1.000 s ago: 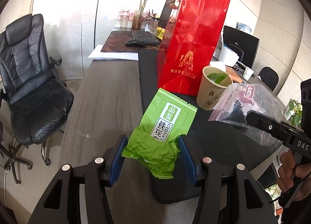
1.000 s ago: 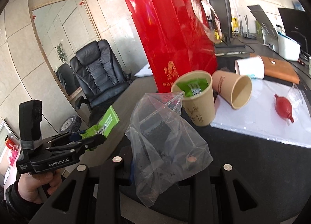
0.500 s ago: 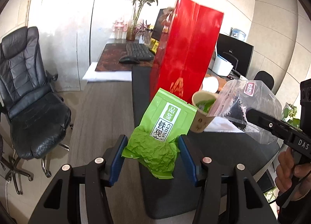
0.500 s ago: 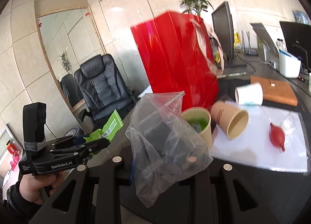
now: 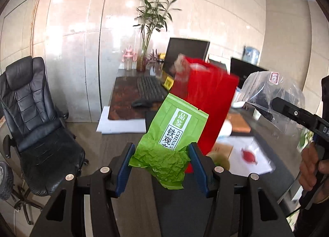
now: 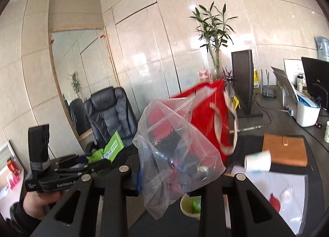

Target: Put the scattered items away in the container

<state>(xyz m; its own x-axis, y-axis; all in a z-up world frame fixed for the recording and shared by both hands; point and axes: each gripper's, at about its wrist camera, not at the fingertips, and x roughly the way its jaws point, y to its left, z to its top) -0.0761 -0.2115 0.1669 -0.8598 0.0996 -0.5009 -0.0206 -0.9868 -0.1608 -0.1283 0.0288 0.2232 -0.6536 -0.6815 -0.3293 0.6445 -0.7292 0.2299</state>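
My left gripper clamped on green tea packet; my right gripper clamped on clear plastic bag; red bag ahead.

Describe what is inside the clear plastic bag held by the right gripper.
The clear plastic bag holds dark, loose granules or leaves; what they are cannot be told. The right gripper covers its lower part.

- My left gripper and right gripper have risen above the desk.
- Red bag now sits lower in both views, its open top visible.
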